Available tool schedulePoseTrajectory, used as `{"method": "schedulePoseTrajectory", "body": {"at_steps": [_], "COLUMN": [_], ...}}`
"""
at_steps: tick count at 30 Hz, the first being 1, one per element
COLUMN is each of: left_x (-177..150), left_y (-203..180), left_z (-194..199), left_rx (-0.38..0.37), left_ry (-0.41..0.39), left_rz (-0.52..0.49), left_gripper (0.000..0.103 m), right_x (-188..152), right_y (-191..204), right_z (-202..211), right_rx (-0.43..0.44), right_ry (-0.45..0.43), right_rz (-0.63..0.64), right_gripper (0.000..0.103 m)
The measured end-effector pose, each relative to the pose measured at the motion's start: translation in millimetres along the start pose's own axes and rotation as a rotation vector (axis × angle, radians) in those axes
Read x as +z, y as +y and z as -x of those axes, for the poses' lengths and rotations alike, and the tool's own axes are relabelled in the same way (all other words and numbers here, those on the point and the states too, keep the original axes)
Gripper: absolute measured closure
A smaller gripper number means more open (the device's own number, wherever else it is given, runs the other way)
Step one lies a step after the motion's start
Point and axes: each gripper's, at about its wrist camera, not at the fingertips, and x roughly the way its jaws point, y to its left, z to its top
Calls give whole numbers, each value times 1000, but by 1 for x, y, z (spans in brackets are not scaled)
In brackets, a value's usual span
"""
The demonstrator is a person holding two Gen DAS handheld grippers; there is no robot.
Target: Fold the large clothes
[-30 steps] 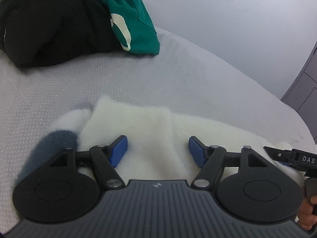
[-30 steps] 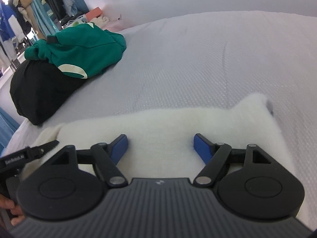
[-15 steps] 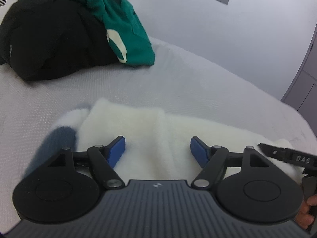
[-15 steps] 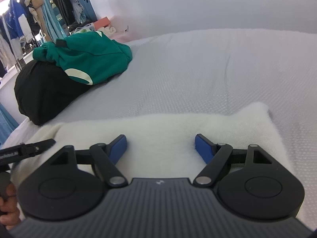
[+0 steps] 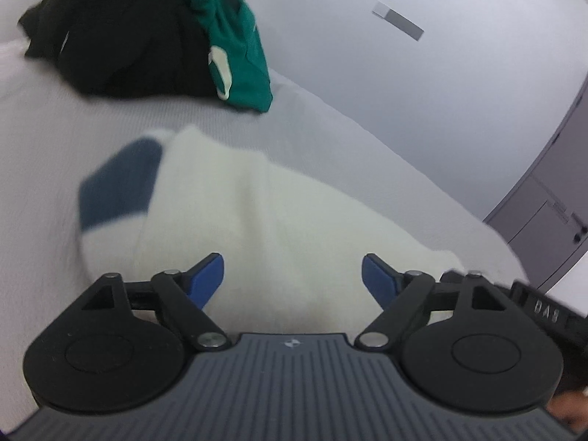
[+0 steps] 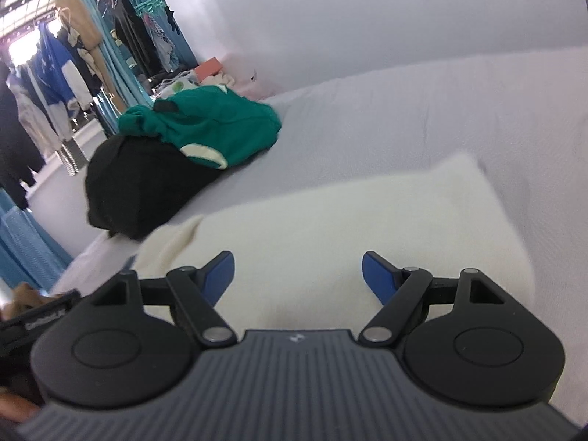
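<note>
Left wrist: both grippers' fingers (image 5: 211, 275) spread, left just widened, above folded cream garment (image 5: 264, 213); bare bed (image 6: 404, 117) beyond.

Readable text is scarce. In the left wrist view, raised letters "DAS" sit upside down on the black body of the other hand-held gripper (image 5: 544, 307), at the right edge just past the near hand-held gripper's right disc. In the right wrist view, a white lettered strip (image 6: 44, 321) sits on a black part at the left edge, beside the near hand-held gripper's left disc; too blurred to read. A small logo mark (image 6: 295, 338) is on the ribbed grey housing btwn the discs, no letters. Wall label (image 5: 397, 22): blank grey.
</note>
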Motion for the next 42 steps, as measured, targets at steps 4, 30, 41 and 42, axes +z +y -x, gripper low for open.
{"method": "schedulePoseTrajectory", "body": {"at_steps": [4, 30, 41, 42], "left_x": [-9, -34, -20, -19], "left_y": [10, 122, 101, 99], "left_z": [-6, -81, -74, -72], "left_rx": [-17, -274, -121, -115], "left_ry": [56, 143, 73, 67], "left_rz": [77, 936, 725, 711], "left_gripper": [8, 3, 34, 37], "right_x": [-18, -53, -57, -56], "right_y": [-15, -63, -76, -79], "right_z": [-5, -60, -65, -64], "right_rx": [52, 183, 204, 197], "right_ry": [88, 155, 90, 76], "right_rz": [-144, -725, -818, -830], "right_gripper": [16, 0, 0, 0]}}
